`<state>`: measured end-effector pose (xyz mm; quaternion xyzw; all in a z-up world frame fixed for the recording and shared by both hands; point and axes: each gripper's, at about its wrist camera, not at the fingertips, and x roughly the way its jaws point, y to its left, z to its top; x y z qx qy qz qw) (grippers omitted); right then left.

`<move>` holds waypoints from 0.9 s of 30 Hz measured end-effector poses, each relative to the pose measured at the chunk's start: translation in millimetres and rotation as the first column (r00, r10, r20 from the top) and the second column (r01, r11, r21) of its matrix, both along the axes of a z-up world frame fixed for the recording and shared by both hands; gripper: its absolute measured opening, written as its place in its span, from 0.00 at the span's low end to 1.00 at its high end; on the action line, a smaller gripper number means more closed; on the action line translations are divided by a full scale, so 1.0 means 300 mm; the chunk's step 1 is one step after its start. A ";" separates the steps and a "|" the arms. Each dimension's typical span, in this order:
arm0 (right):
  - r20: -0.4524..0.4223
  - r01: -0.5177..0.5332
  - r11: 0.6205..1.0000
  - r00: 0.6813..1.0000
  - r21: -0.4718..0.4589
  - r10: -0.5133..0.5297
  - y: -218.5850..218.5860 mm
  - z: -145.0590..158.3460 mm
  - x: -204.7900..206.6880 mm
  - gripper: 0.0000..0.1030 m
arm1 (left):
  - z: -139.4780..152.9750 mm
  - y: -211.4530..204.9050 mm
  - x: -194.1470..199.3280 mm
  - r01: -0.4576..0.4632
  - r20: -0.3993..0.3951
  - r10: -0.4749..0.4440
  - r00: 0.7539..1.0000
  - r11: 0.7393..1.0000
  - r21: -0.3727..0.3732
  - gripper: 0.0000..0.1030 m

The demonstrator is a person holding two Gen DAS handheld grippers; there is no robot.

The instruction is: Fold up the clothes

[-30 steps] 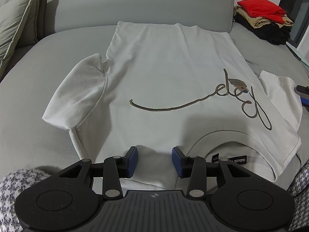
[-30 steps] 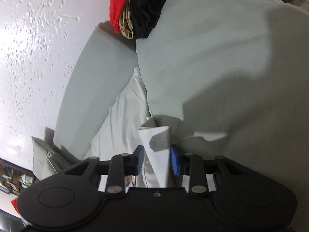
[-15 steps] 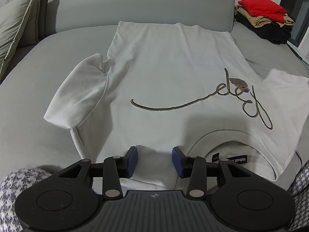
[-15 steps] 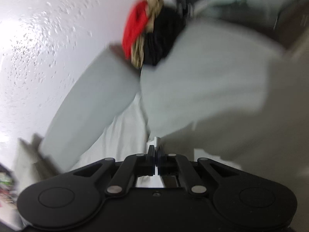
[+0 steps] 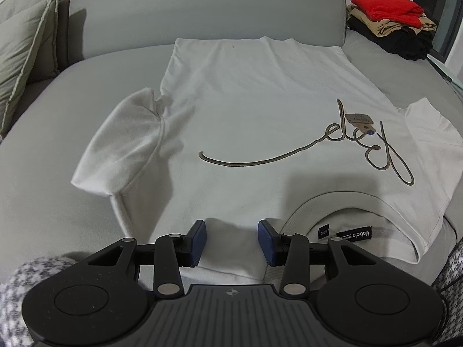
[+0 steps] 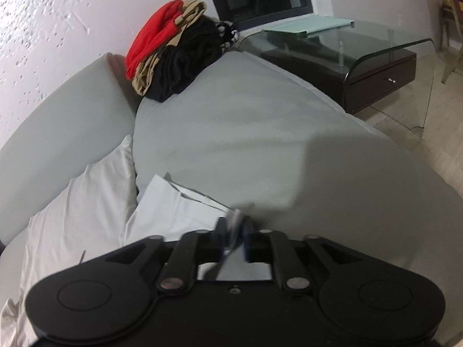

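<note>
Big picture: white T-shirt [image 5: 246, 110] lies face up, spread across the grey sofa seat [image 5: 58, 173], collar end nearest me, hem up against the backrest. I read that as a layout for folding: body flat so the sides can come in over it.

Stack of folded clothes [image 5: 390, 23] sits at the far right end of the seat, well apart from the shirt. Looks like the done pile, kept out of the working area. Glass side table [image 6: 376, 43] is beyond it, not involved.

My left gripper [image 5: 231, 243] hovers low over the shoulder area just left of the collar [image 5: 341, 202], jaws partly apart, nothing between them, fabric under them only. I judge it is parked there ready to pin or pick that shoulder.

My right gripper [image 6: 234, 234] is at the right sleeve [image 6: 179, 202], and that part of the frame is blurred. A bit of white sleeve edge sits between the jaws; they're opening, gap narrow. Can't tell if the pads bite the cloth.

Shirt detail: thick matte cotton, brown cursive stitching [image 5: 318, 144] across the chest, paper hang tag [image 5: 358, 120] lying on it, black neck label [image 5: 354, 234] inside the collar. Left sleeve [image 5: 121, 144] is rumpled and bunched at the armpit; right sleeve flatter. No fold made yet, by the look.
</note>
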<state>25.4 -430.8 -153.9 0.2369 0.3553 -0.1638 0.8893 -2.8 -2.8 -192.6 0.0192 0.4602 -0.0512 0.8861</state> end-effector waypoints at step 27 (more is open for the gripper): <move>-0.158 -0.555 0.813 0.799 0.175 0.580 0.532 -0.008 -0.152 0.23 | 0.079 0.276 -0.174 -0.096 0.045 0.111 0.993 0.960 -0.263 0.11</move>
